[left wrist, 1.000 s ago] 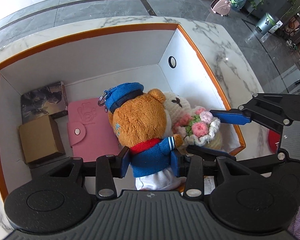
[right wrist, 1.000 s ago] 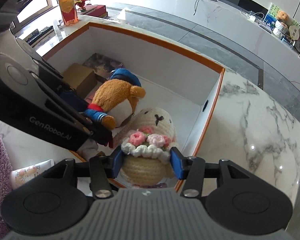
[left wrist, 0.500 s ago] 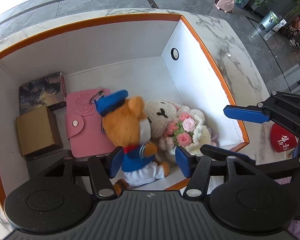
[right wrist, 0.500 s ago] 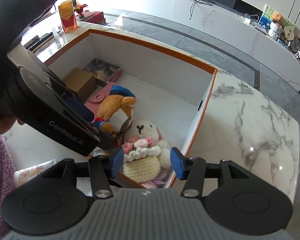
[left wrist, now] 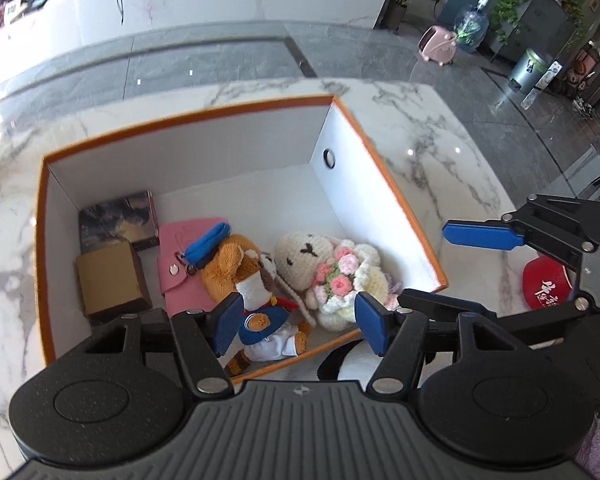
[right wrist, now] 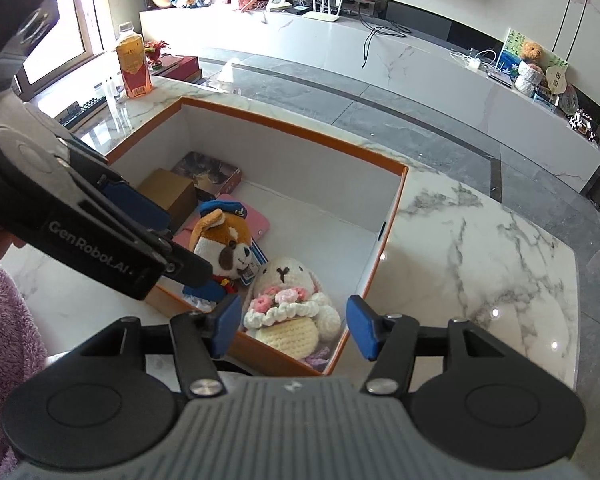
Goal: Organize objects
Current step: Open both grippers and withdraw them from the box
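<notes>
- Step: both plush toys sit in the box (left wrist: 384, 184); looks like the release is done, grippers empty above the near rim.
- left gripper (left wrist: 298, 326): jaws spread, holding nothing. right gripper (right wrist: 292, 326): jaws spread, holding nothing.
- bear (left wrist: 244, 276) lies on its back near the box's front wall, partly on the pink wallet (left wrist: 180, 268). crochet bunny (left wrist: 328, 272) just right of it, touching.
- Far left of box: cardboard box (left wrist: 110, 276), dark booklet (left wrist: 118, 218).
- Next, my guess: the red item (left wrist: 546, 284) on the marble top (left wrist: 440, 152), right of the box. Right gripper should take it; approach with jaws wide.
</notes>
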